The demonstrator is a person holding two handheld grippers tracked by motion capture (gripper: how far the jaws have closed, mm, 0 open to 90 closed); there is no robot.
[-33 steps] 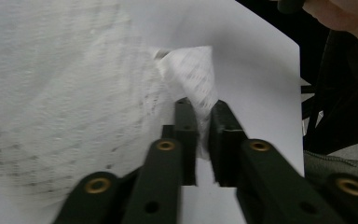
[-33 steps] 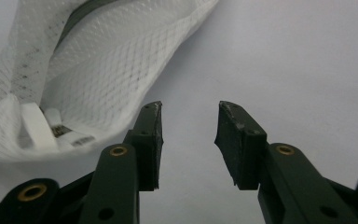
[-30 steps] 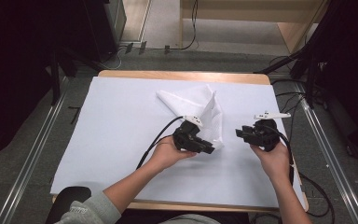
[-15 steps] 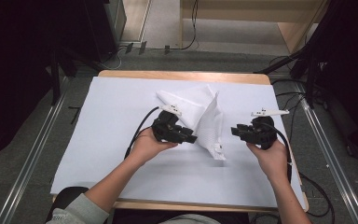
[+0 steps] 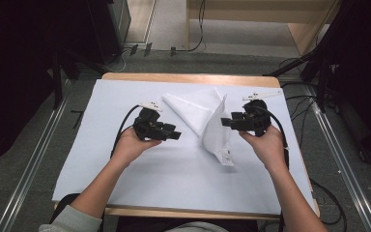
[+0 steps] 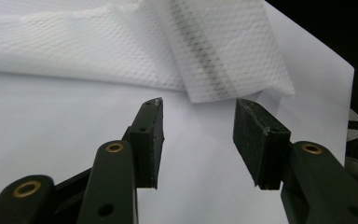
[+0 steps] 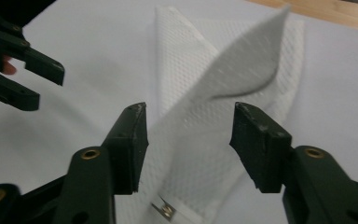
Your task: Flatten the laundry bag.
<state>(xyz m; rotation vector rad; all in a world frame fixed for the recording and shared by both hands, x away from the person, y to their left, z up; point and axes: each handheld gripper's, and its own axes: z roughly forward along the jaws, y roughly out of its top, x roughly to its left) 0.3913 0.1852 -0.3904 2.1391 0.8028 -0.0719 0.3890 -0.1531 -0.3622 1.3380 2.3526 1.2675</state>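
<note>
Both grippers' fingers (image 7: 130, 140) stand apart, white cloth (image 5: 212, 125) (half-raised) lying between, ungripped.

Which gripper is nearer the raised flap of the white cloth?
Right. The right gripper sits just beside the raised flap, fingers open. The left gripper is farther off, apart from it across bare table cover.

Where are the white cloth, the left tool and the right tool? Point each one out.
white cloth (image 5: 216, 133): high view, on its raised folded flap.
left tool (image 6: 198, 133): left gripper view, midway between its open fingertips.
right tool (image 7: 189, 135): right gripper view, midway between its open fingertips.
</note>
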